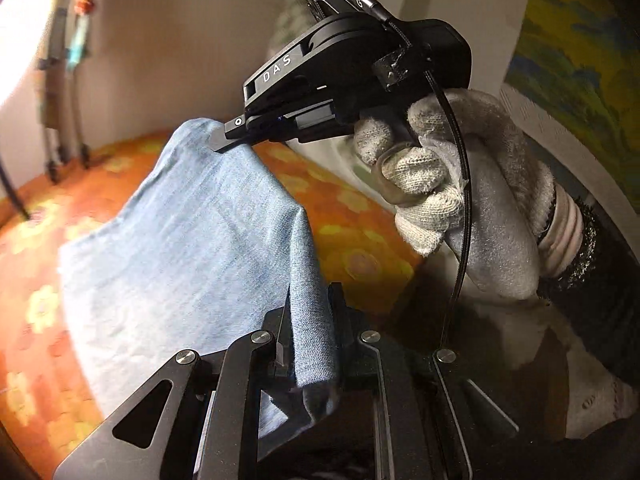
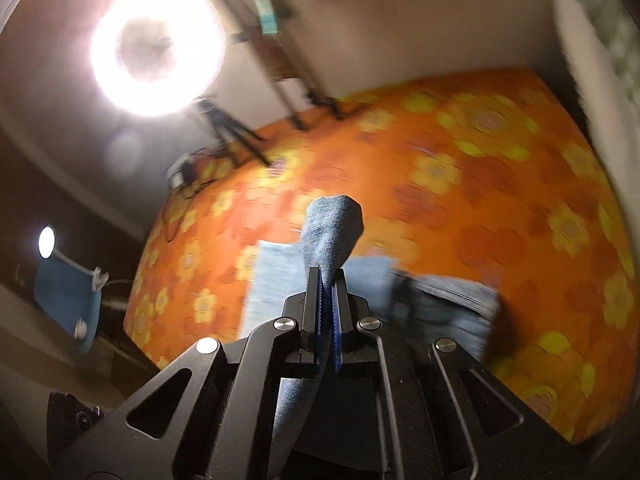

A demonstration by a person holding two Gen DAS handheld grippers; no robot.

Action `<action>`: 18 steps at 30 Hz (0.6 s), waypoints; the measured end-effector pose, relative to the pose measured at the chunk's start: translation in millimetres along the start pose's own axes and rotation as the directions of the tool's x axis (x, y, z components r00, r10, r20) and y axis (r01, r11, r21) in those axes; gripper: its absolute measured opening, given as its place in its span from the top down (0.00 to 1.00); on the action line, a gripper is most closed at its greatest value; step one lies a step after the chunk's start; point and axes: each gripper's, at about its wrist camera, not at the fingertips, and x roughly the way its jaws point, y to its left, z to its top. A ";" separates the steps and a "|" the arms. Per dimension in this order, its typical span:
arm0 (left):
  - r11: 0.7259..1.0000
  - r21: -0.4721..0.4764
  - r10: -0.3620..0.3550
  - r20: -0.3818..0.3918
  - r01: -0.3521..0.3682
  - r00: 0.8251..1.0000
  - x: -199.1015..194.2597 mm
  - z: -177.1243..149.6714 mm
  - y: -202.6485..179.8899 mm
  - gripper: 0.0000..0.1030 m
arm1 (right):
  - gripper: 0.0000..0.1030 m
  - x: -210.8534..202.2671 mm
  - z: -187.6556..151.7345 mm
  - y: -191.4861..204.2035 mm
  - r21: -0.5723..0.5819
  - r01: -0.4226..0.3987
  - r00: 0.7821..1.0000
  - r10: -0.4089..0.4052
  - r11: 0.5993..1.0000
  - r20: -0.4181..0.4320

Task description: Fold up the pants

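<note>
While both tongs are clamping the pants, the cloth is hanging between them as one stretched edge, and this is the relation that matters for the coming move. The left tongs (image 1: 310, 344) are gripping a bunched corner of the pants (image 1: 180, 248) right at the fingers, with the denim pinched between the two pads. From there the blue sheet is running up and away to the right tongs (image 1: 224, 140), which are biting the far corner from the side. In the right wrist view the right tongs (image 2: 327, 300) are closing on a narrow fold of denim that is sticking out past the fingertips like a small cone.

So the held edge is lying along the line from one tongs to the other, and the rest of the pants (image 2: 440, 300) is dropping below onto the bed (image 2: 480, 168), an orange flowered cover. How much of the cloth is resting there I cannot tell, because the picture is blurred.

The gloved right hand (image 1: 460, 200) is holding its tool high and tilted, pointing across toward the left side. The left tool is sitting lower and nearer to the bed. I judge that the next move is laying this edge down flat, with both hands travelling together so the edge is staying taut.
</note>
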 end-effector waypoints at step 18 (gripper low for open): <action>0.999 -0.054 -0.001 -0.098 -0.004 0.995 22.6 -3.7 0.3 0.65 | 0.96 53.8 -24.3 -99.5 0.104 0.084 0.996 -0.080 0.991 -0.046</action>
